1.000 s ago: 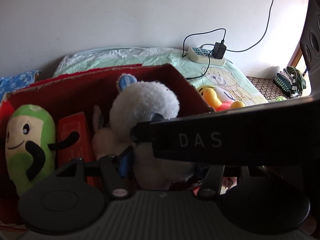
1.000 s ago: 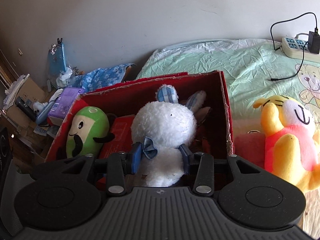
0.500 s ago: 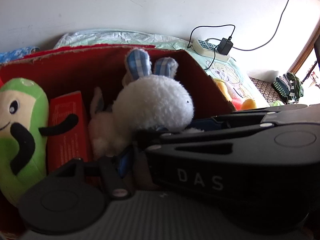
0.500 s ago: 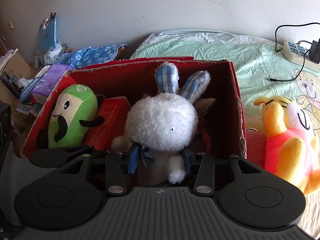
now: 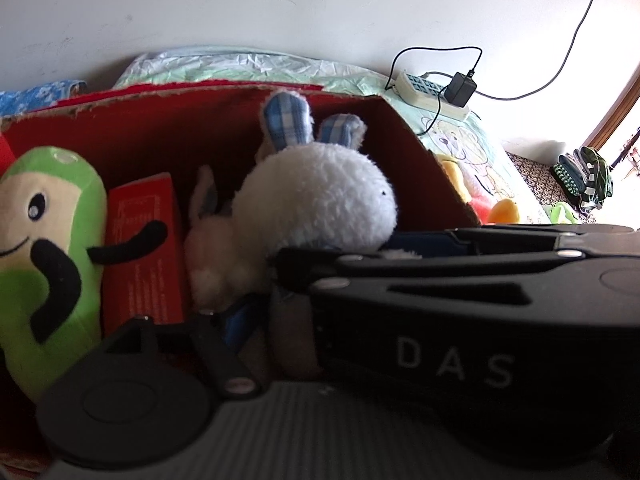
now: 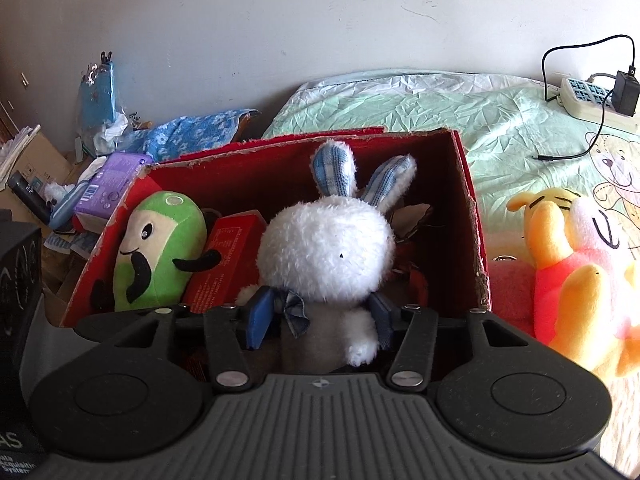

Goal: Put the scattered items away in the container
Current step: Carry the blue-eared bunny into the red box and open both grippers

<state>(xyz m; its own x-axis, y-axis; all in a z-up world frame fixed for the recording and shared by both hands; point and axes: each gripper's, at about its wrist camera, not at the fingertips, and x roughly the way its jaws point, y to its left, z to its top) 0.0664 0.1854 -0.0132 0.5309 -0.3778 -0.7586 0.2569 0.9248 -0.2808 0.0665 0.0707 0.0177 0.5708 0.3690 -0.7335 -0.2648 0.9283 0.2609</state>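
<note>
1. Right gripper (image 6: 320, 318) is clamped on the white bunny plush (image 6: 326, 256), blue pads squeezing its body just under the head. Vs a sec ago the bunny sits lower and deeper inside the red cardboard box (image 6: 468, 216), ears now upright near the back wall.
2. So it's basically in the container already, between the red packet (image 6: 226, 256) and the box's right wall. Green plush (image 6: 156, 248) is already in there on the left side.
3. Left gripper (image 5: 248, 320): can't tell how open it is. The right tool's black body now blocks most of that view, much more than a sec ago, so the two grippers have closed in on each other. Looks empty from what shows, but not sure.
4. Imo next is just letting go of the bunny.
5. Still out: yellow bear plush (image 6: 576, 276) on the bedsheet (image 6: 440, 108) right of the box, so task's not finished.
</note>
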